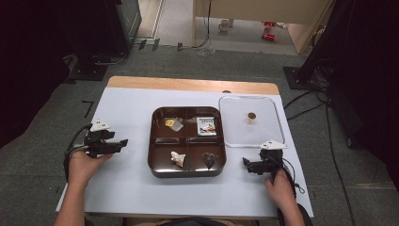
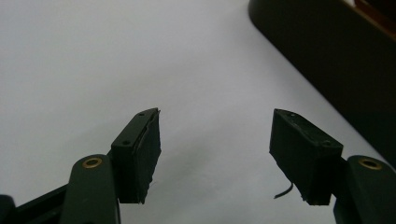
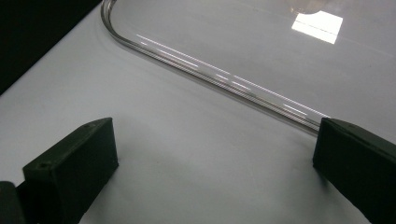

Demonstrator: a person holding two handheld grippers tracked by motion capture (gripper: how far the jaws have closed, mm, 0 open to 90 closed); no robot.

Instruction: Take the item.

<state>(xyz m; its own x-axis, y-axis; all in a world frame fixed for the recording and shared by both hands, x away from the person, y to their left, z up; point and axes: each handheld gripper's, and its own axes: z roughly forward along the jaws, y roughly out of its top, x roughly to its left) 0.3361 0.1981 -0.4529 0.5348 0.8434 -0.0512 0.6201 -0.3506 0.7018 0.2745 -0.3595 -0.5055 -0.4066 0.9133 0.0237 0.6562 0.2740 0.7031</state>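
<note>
Your left gripper (image 1: pixel 123 142) sits at the left side of the white table sheet (image 1: pixel 127 117), pointing toward the dark brown four-compartment plastic tray (image 1: pixel 157 167). In the left gripper view (image 2: pixel 215 156) its jaws stand apart with nothing between them but bare sheet, and the tray's dark wall (image 2: pixel 327 51) crosses the upper right corner, near but not touching.

The tray lies in the middle of the sheet. Its far-left compartment holds a small yellow-and-grey packet (image 1: pixel 173 124), its far-right one a white printed sachet (image 1: pixel 206 125), its near-left one a pale crumpled wrapper (image 1: pixel 177 158), and its near-right one a small dark lump (image 1: pixel 209 159).

Just right of the tray lies the clear rounded-square plastic lid (image 1: pixel 277 117), flat on the sheet, with a small brown knob (image 1: pixel 251 115) at its centre.

Your right gripper (image 1: pixel 244 162) rests by the lid's near corner. In the right gripper view (image 3: pixel 215 158) its jaws are wide apart and empty, with the lid's curved rim (image 3: pixel 205 74) running just beyond them.
</note>
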